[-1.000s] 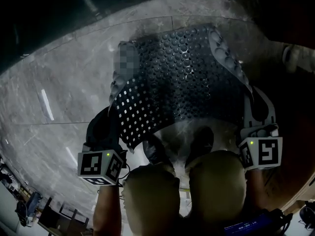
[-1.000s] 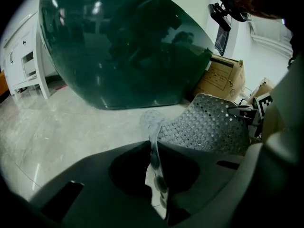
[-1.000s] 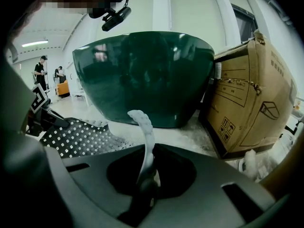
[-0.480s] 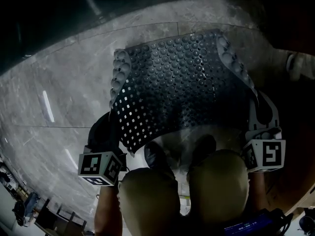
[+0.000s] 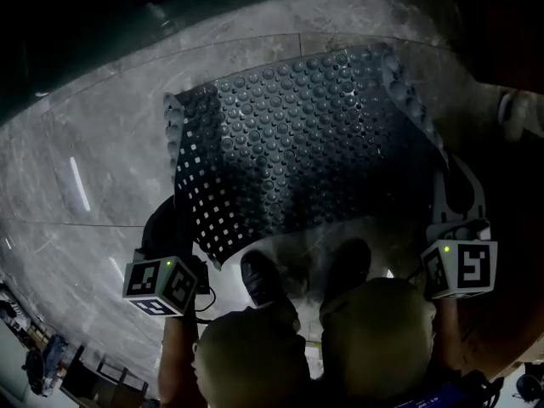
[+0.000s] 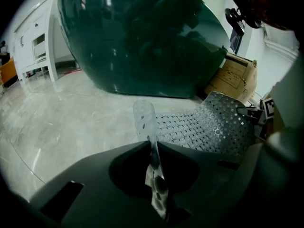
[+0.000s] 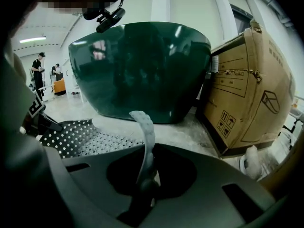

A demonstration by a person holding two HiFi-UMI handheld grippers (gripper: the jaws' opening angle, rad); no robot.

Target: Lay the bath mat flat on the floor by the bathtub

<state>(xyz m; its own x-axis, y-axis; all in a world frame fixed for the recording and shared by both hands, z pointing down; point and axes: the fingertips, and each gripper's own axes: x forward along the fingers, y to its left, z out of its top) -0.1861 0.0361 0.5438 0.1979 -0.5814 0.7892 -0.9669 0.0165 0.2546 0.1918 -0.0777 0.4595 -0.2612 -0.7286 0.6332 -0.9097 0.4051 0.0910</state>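
Observation:
A clear, perforated bath mat [image 5: 297, 155] with round suction cups hangs spread between both grippers above the grey marble floor [image 5: 102, 143]. My left gripper [image 5: 178, 219] is shut on the mat's near left edge [image 6: 152, 146], which stands up between its jaws. My right gripper [image 5: 446, 185] is shut on the near right edge [image 7: 145, 146]. The mat's far part sags toward the floor in front of the dark green bathtub [image 6: 142, 37], also seen in the right gripper view [image 7: 142, 75]. The tub shows as a dark band at the top of the head view [image 5: 85, 32].
A cardboard box [image 7: 247, 80] stands right of the tub, also seen in the left gripper view [image 6: 232, 77]. White furniture [image 6: 33, 42] stands far left. A white shoe [image 7: 251, 163] lies near the box. My own feet [image 5: 263, 279] and knees are under the mat's near edge.
The mat has spread wider and lower: its left edge moved left and unrolled. My left gripper dropped down and to the left, and the right gripper sank a little.

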